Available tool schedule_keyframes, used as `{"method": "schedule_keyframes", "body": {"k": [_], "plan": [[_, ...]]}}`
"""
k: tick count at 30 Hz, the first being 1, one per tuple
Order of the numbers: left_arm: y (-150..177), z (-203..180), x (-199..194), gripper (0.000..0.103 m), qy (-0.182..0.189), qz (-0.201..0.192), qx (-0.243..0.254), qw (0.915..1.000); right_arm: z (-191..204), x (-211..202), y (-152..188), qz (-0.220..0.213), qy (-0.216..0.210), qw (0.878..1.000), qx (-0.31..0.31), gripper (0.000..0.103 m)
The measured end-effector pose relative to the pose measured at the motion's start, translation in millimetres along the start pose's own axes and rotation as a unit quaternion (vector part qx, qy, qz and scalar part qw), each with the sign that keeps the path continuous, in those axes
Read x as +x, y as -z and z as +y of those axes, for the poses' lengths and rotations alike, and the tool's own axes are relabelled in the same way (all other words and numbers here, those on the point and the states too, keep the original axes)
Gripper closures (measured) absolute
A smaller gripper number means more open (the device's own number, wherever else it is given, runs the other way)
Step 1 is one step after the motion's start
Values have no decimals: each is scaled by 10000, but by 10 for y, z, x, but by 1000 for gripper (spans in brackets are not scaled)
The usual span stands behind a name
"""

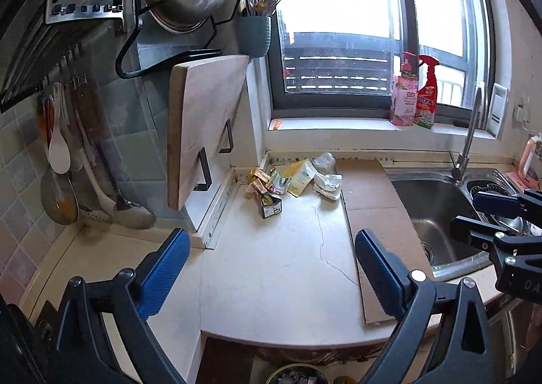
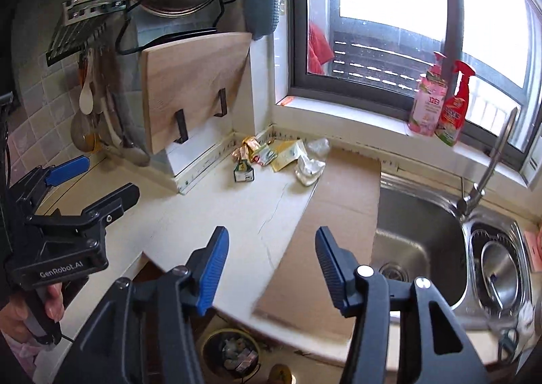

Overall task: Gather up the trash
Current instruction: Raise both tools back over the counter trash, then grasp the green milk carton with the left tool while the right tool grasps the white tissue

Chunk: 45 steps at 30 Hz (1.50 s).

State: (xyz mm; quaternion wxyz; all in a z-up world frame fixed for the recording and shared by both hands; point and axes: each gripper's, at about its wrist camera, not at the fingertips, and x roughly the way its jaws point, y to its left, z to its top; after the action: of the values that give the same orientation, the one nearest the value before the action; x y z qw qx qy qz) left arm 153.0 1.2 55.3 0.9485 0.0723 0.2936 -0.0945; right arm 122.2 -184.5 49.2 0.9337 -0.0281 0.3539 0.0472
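Left wrist view: the left gripper point(image 1: 271, 268) is hanging over the pale countertop point(image 1: 271, 282) at bottom centre, its blue-padded jaws spread wide with nothing between them and touching nothing. The trash point(image 1: 291, 180), a cluster of crumpled wrappers and small cartons, is lying mid-frame in the counter's far corner, below the window and beside the leaning cutting board point(image 1: 206, 126). The right gripper point(image 1: 474, 211) is poking in at the right edge over the sink point(image 1: 437, 214).

Right wrist view: the right gripper point(image 2: 271, 262) is sitting at bottom centre, jaws parted and empty, above the counter and a sheet of cardboard point(image 2: 338, 214). The trash point(image 2: 277, 160) is lying at centre, well apart from it. A trash bin point(image 2: 230, 353) is showing at the bottom edge, and a hand point(image 2: 34, 309) is gripping the left gripper point(image 2: 108, 177) at lower left.
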Motion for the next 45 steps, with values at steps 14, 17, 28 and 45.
{"method": "schedule_keyframes", "body": {"k": [14,17,28,45], "plan": [[-614,-246,2044,5,-722,977,-331,9920,-1192,1885,-1042,835,-793,9928,335,49],[-647,-230,2523,5,-797,1257,-488,9876,-1388,2418,-1145,1156,-1023,9863,585,49],[-481,38,3895,5,-905,2209,-1292,9625,-1766,3906,-1132,1972,-1466,9550,1662,49],[-205,313,4549,31,-720,2676,-2026,9392,-1462,4402,-944,2092,-1384,9607,1187,71]]}}
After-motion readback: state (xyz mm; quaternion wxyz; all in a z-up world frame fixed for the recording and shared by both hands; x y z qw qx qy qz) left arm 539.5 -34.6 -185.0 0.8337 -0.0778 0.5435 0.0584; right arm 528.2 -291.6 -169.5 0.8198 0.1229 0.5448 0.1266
